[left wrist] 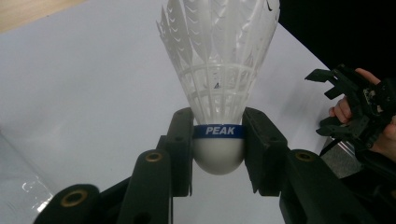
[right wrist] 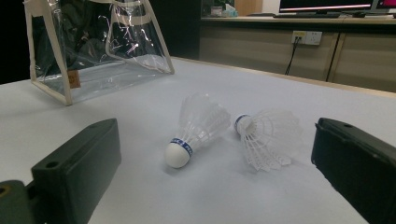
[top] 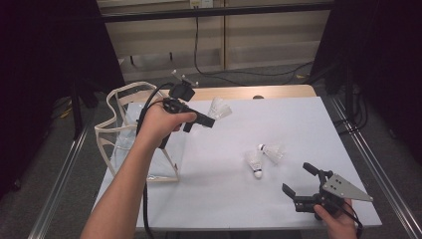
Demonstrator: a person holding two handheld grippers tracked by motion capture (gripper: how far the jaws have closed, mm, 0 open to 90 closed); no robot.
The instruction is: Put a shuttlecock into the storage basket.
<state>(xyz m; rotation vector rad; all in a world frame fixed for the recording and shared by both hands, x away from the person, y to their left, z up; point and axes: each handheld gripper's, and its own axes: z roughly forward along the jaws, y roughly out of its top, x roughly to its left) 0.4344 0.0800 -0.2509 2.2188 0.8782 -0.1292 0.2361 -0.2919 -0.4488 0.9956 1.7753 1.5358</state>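
At the 9 o'clock edge of the table (top: pixel 298 119) stands a clear bag (top: pixel 124 132) with cream trim, upright and open at the top; in the right gripper view it sits at 10 o'clock (right wrist: pixel 100 49), well apart from the items in front of the jaws. Just to the right of the bag, the left gripper (top: pixel 213 119) is raised above the table surface, pointing toward 3 o'clock. Its jaws are closed on a white shuttlecock (top: pixel 220 108), gripping the cork base on both sides at the blue band marked PEAK, with the feather skirt projecting beyond the jaws, toward 12 o'clock in the left gripper view (left wrist: pixel 219 84). Right of centre, two further shuttlecocks lie on their sides on the table: the nearer shuttlecock (top: pixel 255 163) has its cork toward 6 o'clock, and the farther shuttlecock (top: pixel 271 152) lies just beside it at its 2 o'clock, with its cork toward 9 o'clock. Whether the two touch cannot be determined. At 5 o'clock, the right gripper (top: pixel 298 180) sits low near the table edge, jaws wide and holding nothing, directed toward the two lying shuttlecocks.
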